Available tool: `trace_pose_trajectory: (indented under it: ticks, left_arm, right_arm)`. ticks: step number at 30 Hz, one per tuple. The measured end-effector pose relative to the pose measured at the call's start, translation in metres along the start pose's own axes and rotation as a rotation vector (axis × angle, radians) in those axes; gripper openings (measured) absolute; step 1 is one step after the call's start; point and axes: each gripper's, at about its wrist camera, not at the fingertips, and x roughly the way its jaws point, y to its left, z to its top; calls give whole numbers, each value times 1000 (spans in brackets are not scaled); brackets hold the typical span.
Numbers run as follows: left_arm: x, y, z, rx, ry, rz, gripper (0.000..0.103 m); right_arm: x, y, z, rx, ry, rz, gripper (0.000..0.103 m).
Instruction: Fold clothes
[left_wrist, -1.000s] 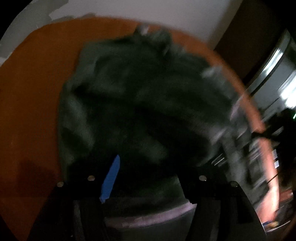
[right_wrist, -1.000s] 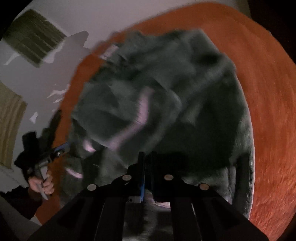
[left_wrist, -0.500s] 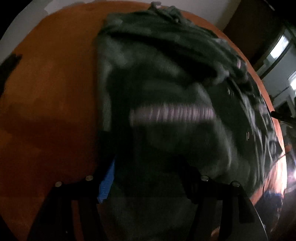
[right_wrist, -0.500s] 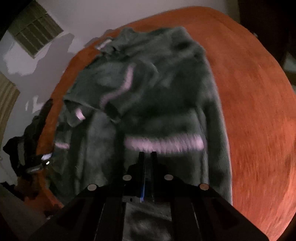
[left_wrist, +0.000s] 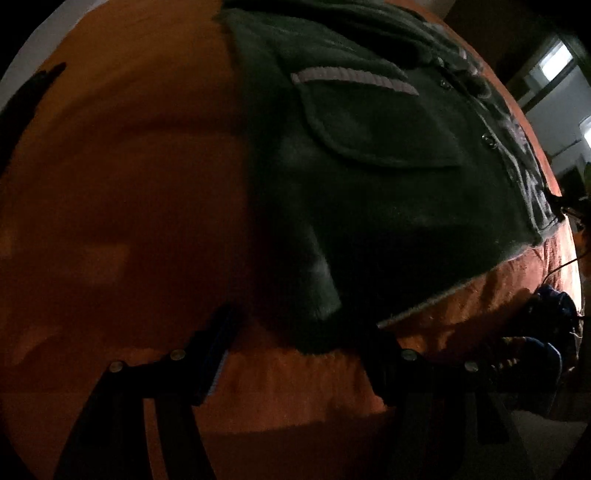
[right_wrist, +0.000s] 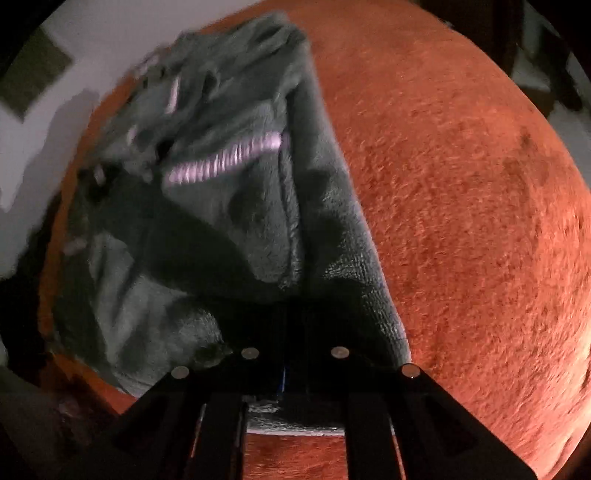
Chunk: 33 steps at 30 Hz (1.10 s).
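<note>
Left gripper (left_wrist: 299, 332): black fingers, silver screws on top, blue strip inside one finger. Right gripper (right_wrist: 293, 332): same black build, four silver screws, bit of blue btwn fingers.

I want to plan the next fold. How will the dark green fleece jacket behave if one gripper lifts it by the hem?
The jacket is probably floppy: it lies in soft creases and sags around the right gripper shut on its hem. Its thick pile suggests some bulk, so folds may spring open. The fuzzy orange cover likely resists sliding, so it may drag.
</note>
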Motion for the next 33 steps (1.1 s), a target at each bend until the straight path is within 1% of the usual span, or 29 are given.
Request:
trace_pose_trajectory:
  ticks: [1,3,5,7,9,10,11,12,13,15,17,18,19,20,22,24,26,28,30,31,33]
  left_arm:
    - [-4,1,1,-5,4,2,66]
    - [-14,9,5,-21,-7,18,66]
    - [-24,17,9,-36,-19,35,66]
    - [-31,21,9,37,-36,137,66]
    - [-32,24,4,189,-28,258,66]
    - [-31,24,1,237,-21,286,66]
    - [-29,25,-2,310,-11,308,66]
    - [-27,26,-6,384,0,330,66]
    - [-26,26,-7,423,-1,333,66]
    - [-25,15,-9,574,-32,315,66]
    - [-24,4,-12,735,-67,307,66]
    - [-24,-2,-15,820,-87,310,66]
    - [-20,-6,-19,913,-106,327,66]
    - [-17,-10,-23,1007,-125,344,66]
    - [-11,-4,-40,1160,-154,377,66]
    - [-6,-3,-52,1280,-201,401,66]
    - [-2,0,-66,1407,-260,425,66]
    - [4,3,-78,1520,-331,447,66]
    - [8,11,-90,1602,-405,470,66]
    - [8,8,-91,1626,-438,483,66]
    - [13,4,-87,1636,-517,512,66]
  right_arm:
    - [-6,-1,2,10,-18,15,7]
    - [-24,3,6,-18,-70,13,7]
    - [-39,3,9,-59,-103,-21,7]
    - [-48,0,8,-113,-117,-87,8]
    - [-51,-7,3,-185,-97,-156,13]
    - [-52,-11,1,-220,-85,-189,20]
    - [-54,-16,0,-240,-73,-207,28]
    - [-53,-20,-3,-267,-51,-225,32]
    - [-51,-22,-6,-300,-26,-243,34]
    - [-48,-21,-13,-379,10,-283,34]
    - [-51,-14,-20,-489,10,-335,36]
    - [-52,-9,-26,-558,1,-367,38]
    - [-52,-4,-34,-648,-15,-409,43]
    - [-52,3,-43,-755,-33,-456,50]
    - [-49,16,-68,-989,-72,-533,57]
    - [-44,25,-97,-1236,-126,-590,57]
    - [-37,28,-130,-1500,-205,-648,57]
    - [-34,24,-157,-1709,-272,-653,57]
    - [-31,16,-173,-1830,-318,-657,57]
    - [-30,13,-178,-1869,-323,-648,57]
    - [-29,7,-181,-1896,-316,-633,57]
